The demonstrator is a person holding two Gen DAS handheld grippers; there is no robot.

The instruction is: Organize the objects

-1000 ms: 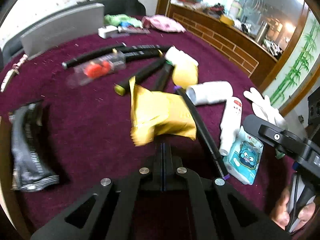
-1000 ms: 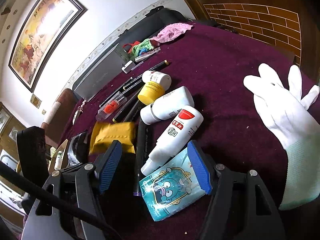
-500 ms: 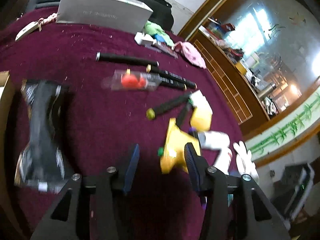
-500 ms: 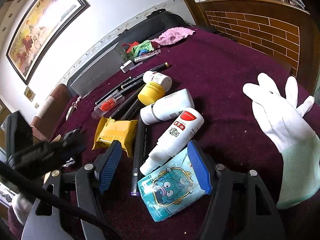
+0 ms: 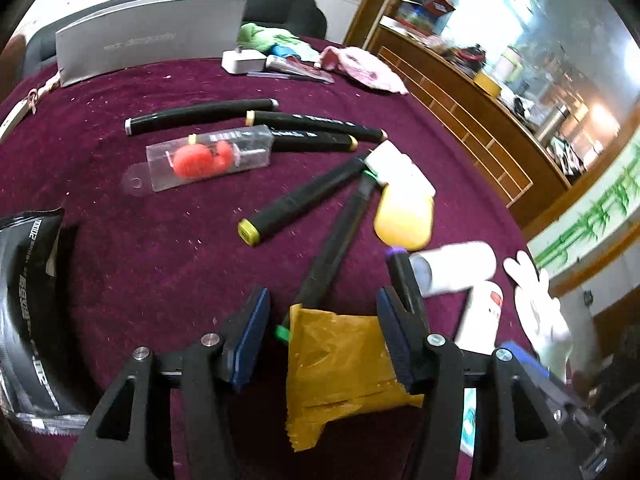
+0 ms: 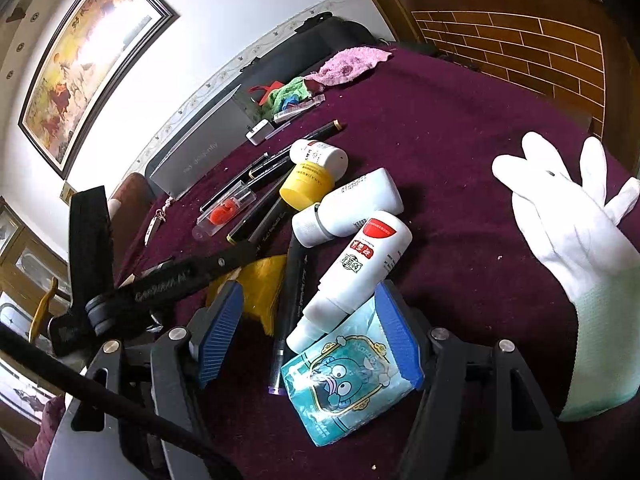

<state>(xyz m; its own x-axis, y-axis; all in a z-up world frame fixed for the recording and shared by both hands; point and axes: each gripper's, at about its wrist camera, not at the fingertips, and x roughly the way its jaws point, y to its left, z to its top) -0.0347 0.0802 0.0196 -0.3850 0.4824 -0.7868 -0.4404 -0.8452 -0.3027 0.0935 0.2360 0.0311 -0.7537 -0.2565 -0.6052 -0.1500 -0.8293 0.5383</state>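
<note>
A crumpled yellow packet [image 5: 340,360] lies on the maroon cloth [image 5: 140,264] between the fingers of my left gripper [image 5: 320,340]. Its jaws are opening; the left pad stands clear of the packet and the right pad is beside its edge. My right gripper [image 6: 310,332] hangs open over a blue cartoon tissue pack [image 6: 348,380] and the neck of a white bottle with a red label [image 6: 360,264]. The yellow packet [image 6: 260,284] also shows in the right wrist view, partly hidden by the left tool.
Several black markers [image 5: 296,200], a yellow-capped bottle [image 5: 404,208], a clear pack with a red item [image 5: 208,156] and a white bottle [image 5: 452,268] lie ahead. A black pouch [image 5: 28,304] sits left, a white glove [image 6: 580,240] right, a grey box [image 5: 148,44] at the back.
My left gripper held the yellow packet shut a second ago, then opened and let it go; the packet now rests on the cloth. The right gripper has stayed still.
</note>
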